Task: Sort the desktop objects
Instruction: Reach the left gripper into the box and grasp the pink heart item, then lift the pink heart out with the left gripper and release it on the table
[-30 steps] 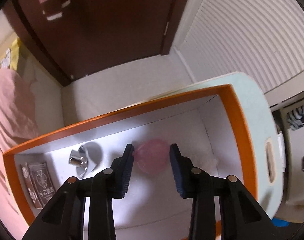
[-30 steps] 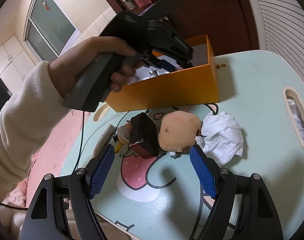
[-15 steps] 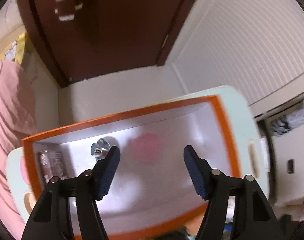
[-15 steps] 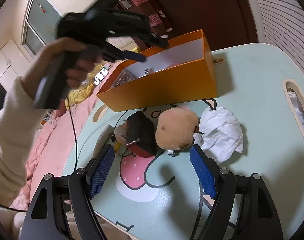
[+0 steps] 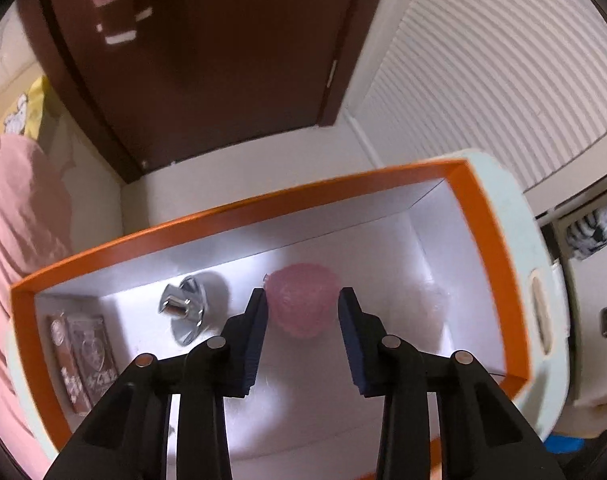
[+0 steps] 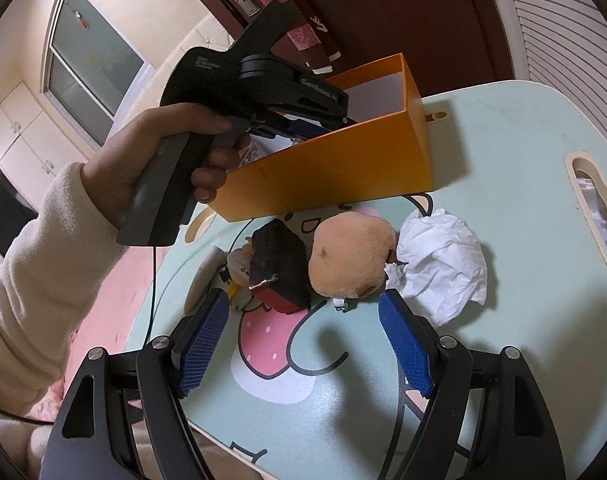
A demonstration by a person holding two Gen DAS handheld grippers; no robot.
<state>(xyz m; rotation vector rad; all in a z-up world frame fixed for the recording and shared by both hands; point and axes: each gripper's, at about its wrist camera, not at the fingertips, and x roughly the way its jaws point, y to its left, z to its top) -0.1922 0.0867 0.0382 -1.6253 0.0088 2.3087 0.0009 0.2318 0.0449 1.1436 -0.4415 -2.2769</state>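
Note:
In the left wrist view my left gripper [image 5: 302, 300] reaches down into the orange box [image 5: 239, 210], its pads on either side of a pink ball [image 5: 303, 300] on the white floor; I cannot tell whether they touch it. The box also holds a chrome knob [image 5: 185, 312] and a brown card pack [image 5: 83, 352]. In the right wrist view my right gripper [image 6: 303, 336] is open and empty above the table, near a black and red block [image 6: 279, 264], a tan plush [image 6: 351, 256] and a crumpled white tissue [image 6: 443, 256].
The pale green table [image 6: 523, 128] has a cartoon print and a handle slot [image 6: 595, 208] at its right edge. The orange box [image 6: 335, 168] stands at the back. A hand holds the left gripper [image 6: 259, 84] over it. A dark door [image 5: 207, 48] is behind.
The left gripper rose out of the box with its jaws wide, then came back down and its jaws narrowed around the pink ball. The right gripper held still.

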